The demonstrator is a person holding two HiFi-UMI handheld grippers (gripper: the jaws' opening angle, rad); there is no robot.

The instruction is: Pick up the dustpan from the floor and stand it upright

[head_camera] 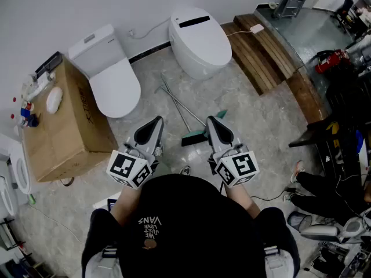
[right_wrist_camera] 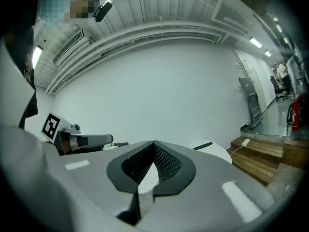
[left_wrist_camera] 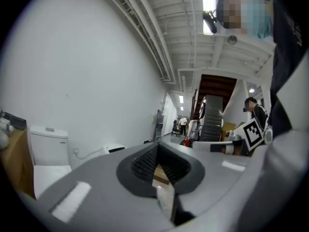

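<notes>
Nothing looks done yet: the dustpan (head_camera: pixel 221 114) lies on the floor (head_camera: pixel 255 116) beside a broom (head_camera: pixel 193 138), just ahead of the right gripper (head_camera: pixel 212 122), and both it and the left gripper (head_camera: pixel 154 122) are held level, jaws closed on nothing.

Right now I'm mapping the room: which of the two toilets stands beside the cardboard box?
The toilet with the boxy tank, at the head view's left. The rounded tankless toilet sits apart, nearer the wooden steps.

Left claw (head_camera: pixel 152 124) and right claw (head_camera: pixel 215 124) point forward, level, side by side, each with jaws closed on nothing
</notes>
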